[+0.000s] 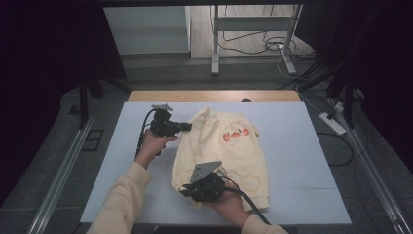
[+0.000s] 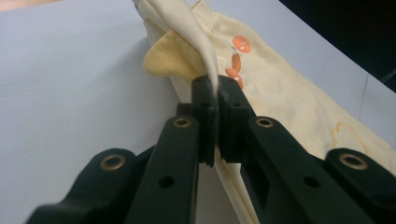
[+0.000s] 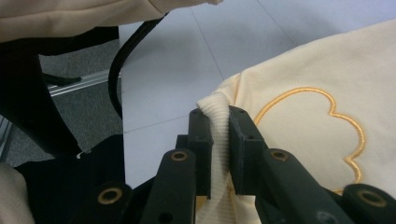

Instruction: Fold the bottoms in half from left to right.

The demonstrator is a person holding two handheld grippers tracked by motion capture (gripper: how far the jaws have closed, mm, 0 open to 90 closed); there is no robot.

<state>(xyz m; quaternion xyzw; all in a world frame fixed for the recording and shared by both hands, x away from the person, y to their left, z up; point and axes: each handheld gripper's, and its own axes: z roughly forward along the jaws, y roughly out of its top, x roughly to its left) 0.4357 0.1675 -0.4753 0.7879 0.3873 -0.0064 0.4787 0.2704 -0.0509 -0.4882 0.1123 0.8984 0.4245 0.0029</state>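
Pale yellow cloth, a small garment (image 1: 221,151) with orange patches and stitched outlines, is spread at the middle of the white table (image 1: 122,161). Its far left edge is clamped in the left gripper (image 1: 187,126), whose jaws are seen pressed tight on a thin fold (image 2: 210,74) lifted off the table. Its ribbed hem (image 3: 218,140) at the near left corner is pinched between the jaws of the right gripper (image 1: 187,191). What kind of garment it is cannot be told for certain.

Both forearms reach in — left gripper (image 1: 187,126) and right gripper (image 1: 187,191) jaws clamped.
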